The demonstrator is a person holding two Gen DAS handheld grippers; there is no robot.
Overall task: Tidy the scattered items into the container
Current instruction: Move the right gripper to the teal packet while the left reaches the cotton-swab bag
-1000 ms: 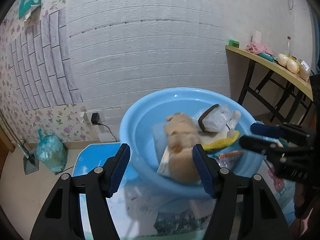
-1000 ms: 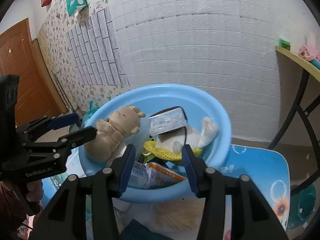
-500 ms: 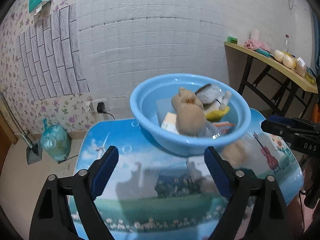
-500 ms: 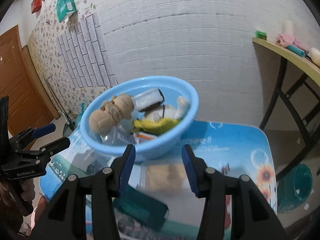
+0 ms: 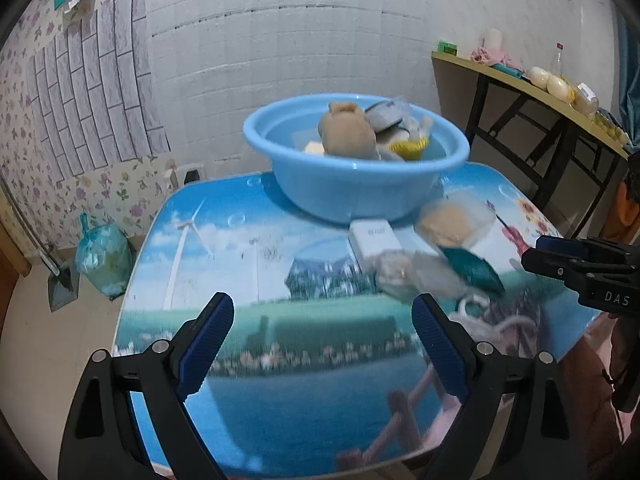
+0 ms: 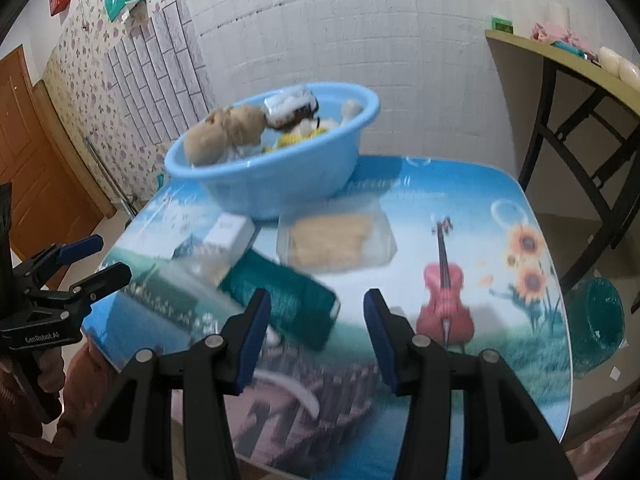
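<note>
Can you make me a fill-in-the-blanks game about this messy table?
1. The tan plush toy lies inside the ____ basin.
2. Both the left gripper and the right gripper are ____ and hold nothing.
3. The small white box lies on the table, ____ the basin.
4. The table picture shows a red ____ beside sunflowers.

Missing words: blue; open; outside; violin

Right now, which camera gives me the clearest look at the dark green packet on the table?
The right wrist view. The dark green packet lies just ahead of the open right tool, large and mostly unobstructed, though somewhat blurred. In the left wrist view it appears smaller and off to the right, and is seen at a low angle behind a clear bag.
</note>
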